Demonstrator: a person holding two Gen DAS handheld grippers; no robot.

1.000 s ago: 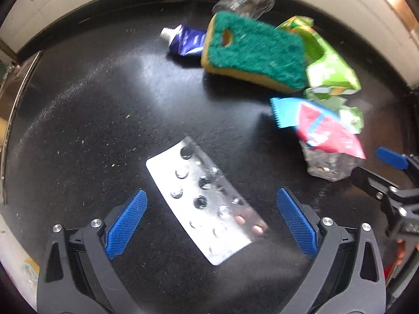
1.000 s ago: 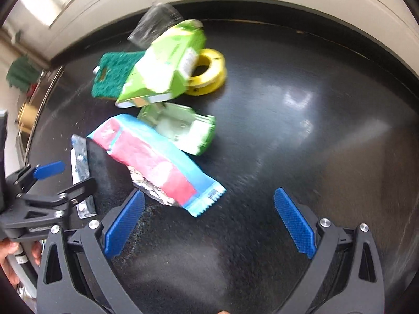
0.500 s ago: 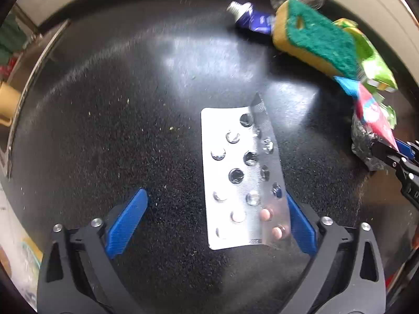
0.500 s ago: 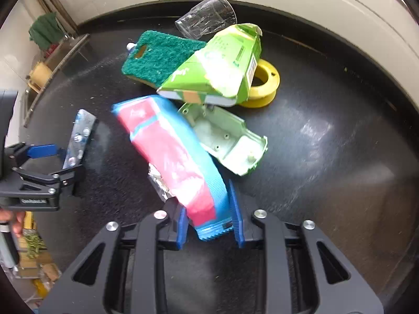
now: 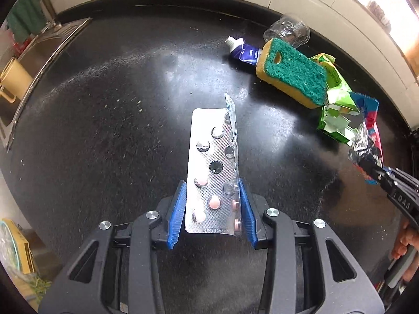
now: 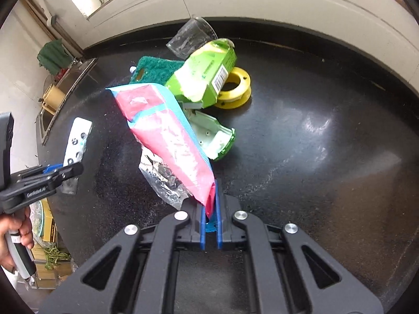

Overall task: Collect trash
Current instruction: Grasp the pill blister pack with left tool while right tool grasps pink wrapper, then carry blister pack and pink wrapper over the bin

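Both tools now gripping, jaws wide a second ago: left gripper (image 5: 212, 209) closing on blister pack (image 5: 213, 172), bowing it; right gripper (image 6: 210, 218) clamping wrapper (image 6: 167, 133), lifting clear of counter (image 6: 314, 157). Two pieces collected. Remaining near back edge: one sponge (image 5: 293, 74), one tube (image 5: 244, 52), one cup (image 5: 288, 31), one carton (image 6: 204, 78), one yellow reel (image 6: 235, 89).

We see the sponge (image 5: 293, 76) lying on the counter (image 5: 104, 130), the tube (image 5: 242, 52) just behind it to its left, the cup (image 5: 288, 31) tipped over farther back, and the carton (image 6: 204, 78) beside the reel (image 6: 234, 89).
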